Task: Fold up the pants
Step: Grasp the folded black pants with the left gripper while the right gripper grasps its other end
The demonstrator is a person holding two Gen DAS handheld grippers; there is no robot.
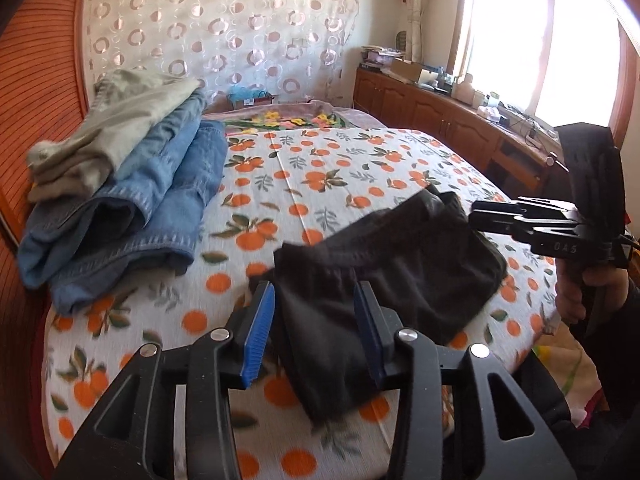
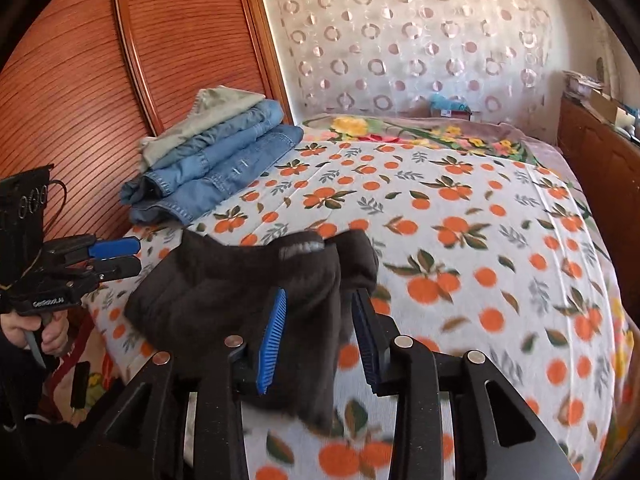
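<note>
Folded black pants lie on the orange-print bed cover near its front edge; they also show in the right wrist view. My left gripper is open just above their near left corner, blue pads on either side of the cloth. My right gripper is open over their near right corner. In the left wrist view the right gripper hovers at the pants' right edge. In the right wrist view the left gripper sits at their left edge with a small gap between its fingers.
A stack of folded blue jeans with a khaki garment on top sits at the bed's far left, against a red-brown wardrobe. A wooden cabinet with clutter runs under the window on the right. A floral blanket lies at the bed's far end.
</note>
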